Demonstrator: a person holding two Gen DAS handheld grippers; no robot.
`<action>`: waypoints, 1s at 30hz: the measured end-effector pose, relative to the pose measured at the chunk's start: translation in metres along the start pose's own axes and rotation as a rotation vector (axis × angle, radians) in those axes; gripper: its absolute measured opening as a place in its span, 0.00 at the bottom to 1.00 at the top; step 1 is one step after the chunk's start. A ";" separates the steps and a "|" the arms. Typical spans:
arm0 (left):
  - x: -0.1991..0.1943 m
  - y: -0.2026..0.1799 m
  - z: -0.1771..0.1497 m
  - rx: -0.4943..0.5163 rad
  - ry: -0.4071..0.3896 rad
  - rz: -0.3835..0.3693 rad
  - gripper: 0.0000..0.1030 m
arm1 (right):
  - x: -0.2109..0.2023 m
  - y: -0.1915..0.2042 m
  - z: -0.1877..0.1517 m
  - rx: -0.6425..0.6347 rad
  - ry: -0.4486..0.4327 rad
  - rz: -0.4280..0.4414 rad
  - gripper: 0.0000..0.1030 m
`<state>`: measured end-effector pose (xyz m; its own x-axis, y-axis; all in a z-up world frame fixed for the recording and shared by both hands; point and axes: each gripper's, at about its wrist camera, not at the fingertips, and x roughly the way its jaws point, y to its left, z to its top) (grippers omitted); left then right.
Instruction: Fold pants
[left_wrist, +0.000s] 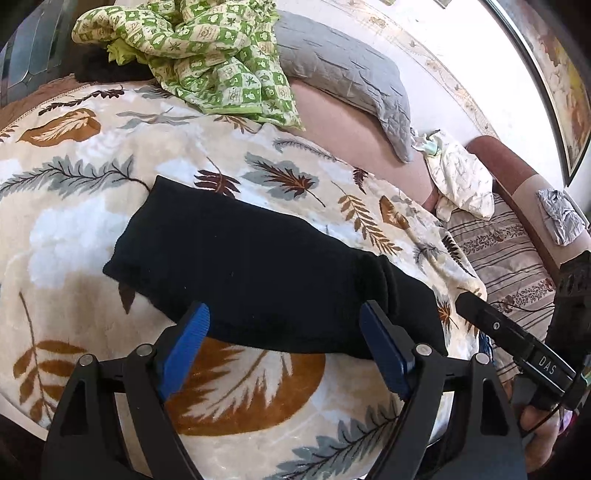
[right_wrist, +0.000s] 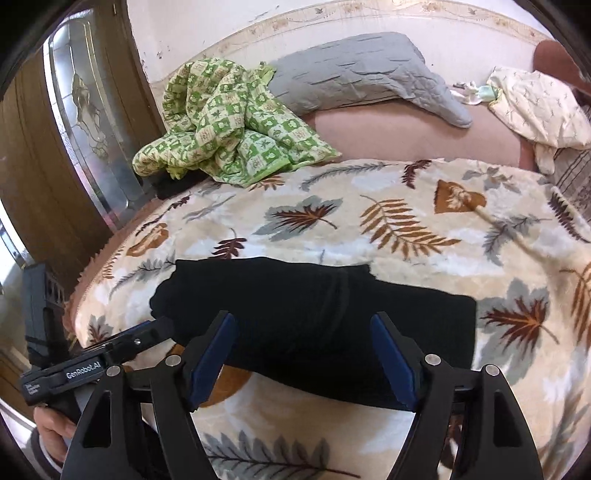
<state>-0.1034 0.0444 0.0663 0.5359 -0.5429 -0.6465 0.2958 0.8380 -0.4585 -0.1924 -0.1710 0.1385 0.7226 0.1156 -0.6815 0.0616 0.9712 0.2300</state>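
The black pants (left_wrist: 255, 266) lie folded into a compact flat bundle on the leaf-print blanket (left_wrist: 92, 221); they also show in the right wrist view (right_wrist: 314, 314). My left gripper (left_wrist: 286, 314) is open and empty, its blue pads wide apart just above the near edge of the pants. My right gripper (right_wrist: 304, 325) is open and empty too, hovering over the near edge of the bundle. The right gripper's body shows at the right of the left wrist view (left_wrist: 517, 343), and the left gripper's body shows at the left of the right wrist view (right_wrist: 110, 350).
A crumpled green checked blanket (right_wrist: 229, 122) and a grey pillow (right_wrist: 362, 70) lie at the far side of the bed. A cream patterned cloth (right_wrist: 539, 107) lies far right. A wooden door with a glass panel (right_wrist: 74, 122) stands at the left. A striped cushion (left_wrist: 506, 251) lies beside the blanket.
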 end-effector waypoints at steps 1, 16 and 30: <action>0.000 0.000 0.000 -0.003 0.002 -0.002 0.81 | 0.000 0.000 -0.001 0.000 0.002 -0.003 0.75; -0.018 0.010 -0.017 -0.061 -0.054 -0.042 0.82 | 0.014 -0.014 0.004 0.023 0.005 0.049 0.77; -0.002 0.072 -0.009 -0.252 -0.048 0.125 0.85 | 0.130 0.072 0.047 -0.259 0.157 0.173 0.79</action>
<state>-0.0909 0.1052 0.0294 0.5943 -0.4283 -0.6807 0.0226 0.8549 -0.5182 -0.0612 -0.0957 0.0989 0.5914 0.2942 -0.7508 -0.2438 0.9527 0.1813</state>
